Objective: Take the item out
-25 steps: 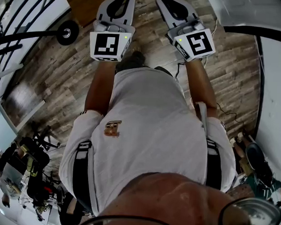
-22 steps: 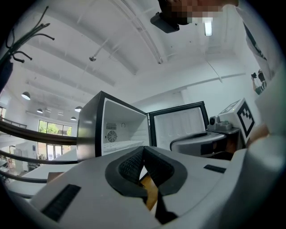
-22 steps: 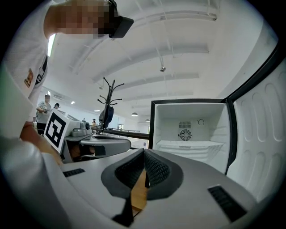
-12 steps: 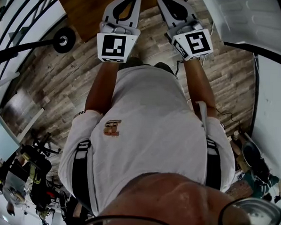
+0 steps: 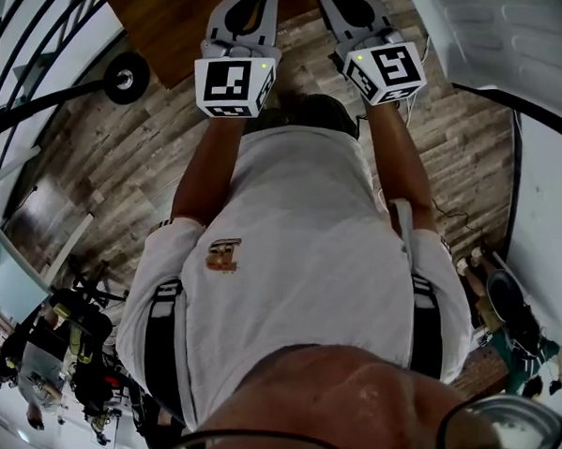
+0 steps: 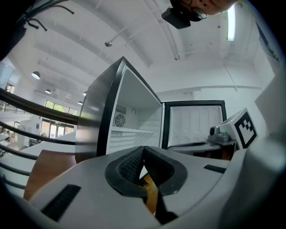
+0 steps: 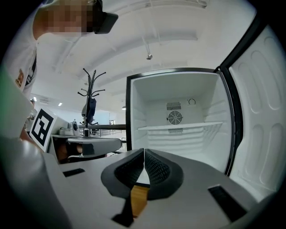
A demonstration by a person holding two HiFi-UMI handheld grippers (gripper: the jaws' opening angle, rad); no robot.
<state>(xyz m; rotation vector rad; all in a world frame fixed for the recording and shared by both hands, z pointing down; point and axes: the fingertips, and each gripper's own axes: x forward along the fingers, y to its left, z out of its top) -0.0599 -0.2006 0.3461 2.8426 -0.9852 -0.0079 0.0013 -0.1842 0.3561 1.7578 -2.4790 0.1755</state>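
White T-shirt [image 5: 298, 257], black harness straps [image 5: 162, 344]; grey left gripper [image 6: 143, 153], right gripper [image 7: 144, 155], black ribbed pads [image 6: 129, 165], marker cubes [image 5: 234, 83].

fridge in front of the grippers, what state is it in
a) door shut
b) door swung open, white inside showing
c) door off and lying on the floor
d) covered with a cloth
b: in the right gripper view the fridge has its door swung open at the right, and the white interior shows a shelf and a fan vent.

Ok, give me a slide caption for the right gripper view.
Shut, empty right gripper faces an open fridge, one shelf and a rear fan inside.
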